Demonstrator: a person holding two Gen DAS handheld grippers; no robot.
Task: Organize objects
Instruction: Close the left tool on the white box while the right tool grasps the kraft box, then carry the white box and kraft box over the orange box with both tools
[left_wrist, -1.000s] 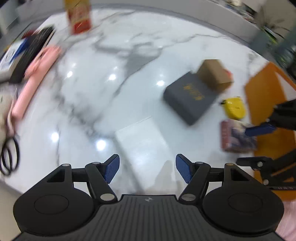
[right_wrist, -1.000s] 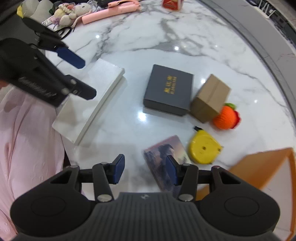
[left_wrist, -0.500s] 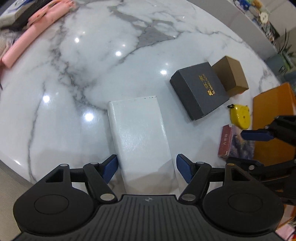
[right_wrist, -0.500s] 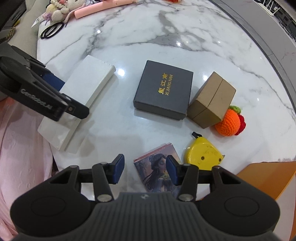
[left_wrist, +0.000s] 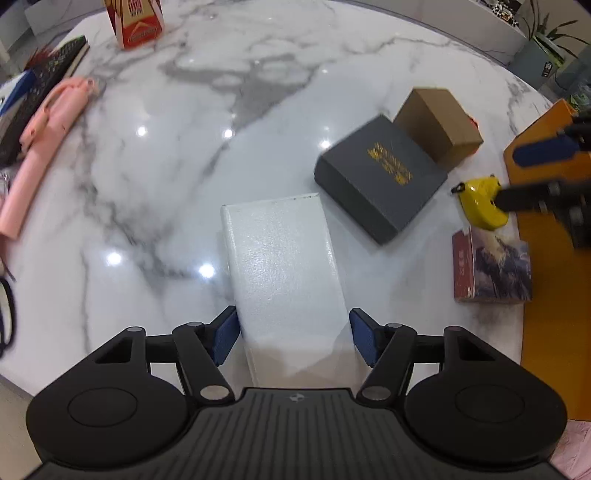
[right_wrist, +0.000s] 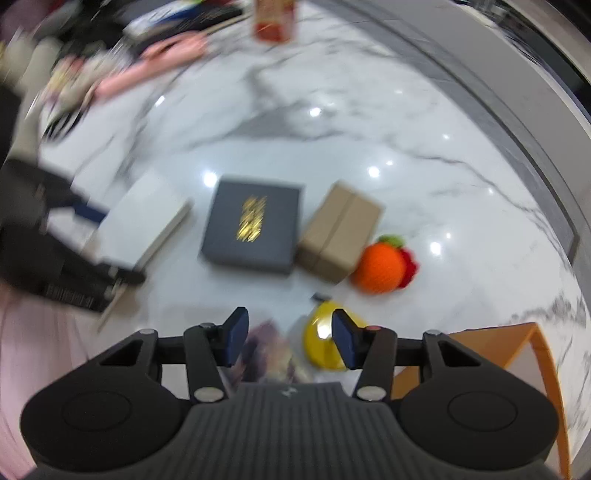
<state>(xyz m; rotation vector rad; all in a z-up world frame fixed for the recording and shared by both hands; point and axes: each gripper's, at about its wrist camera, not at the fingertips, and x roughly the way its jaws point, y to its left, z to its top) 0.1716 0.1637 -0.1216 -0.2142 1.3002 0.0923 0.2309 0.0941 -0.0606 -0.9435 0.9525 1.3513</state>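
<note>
A long white box (left_wrist: 284, 266) lies on the marble table, its near end between the open fingers of my left gripper (left_wrist: 293, 338); the pads sit beside it without pressing. It also shows in the right wrist view (right_wrist: 147, 218). My right gripper (right_wrist: 290, 338) is open and empty, hovering over a picture-covered booklet (right_wrist: 269, 350) and a yellow tape measure (right_wrist: 323, 343). The booklet (left_wrist: 491, 269) and tape measure (left_wrist: 480, 206) show at right in the left wrist view. A dark grey box with gold lettering (left_wrist: 380, 177) and a brown cardboard box (left_wrist: 439, 125) lie mid-table.
An orange tray (left_wrist: 546, 280) sits at the right edge. A knitted orange toy (right_wrist: 384, 264) lies by the cardboard box. A pink folded umbrella (left_wrist: 40, 147), a keyboard (left_wrist: 40, 92), a red carton (left_wrist: 135, 18) and scissors (left_wrist: 5, 314) line the left and far side.
My left gripper has moved forward around the near end of the white box. My right gripper has lowered over the booklet and tape measure; its view is now motion-blurred.
</note>
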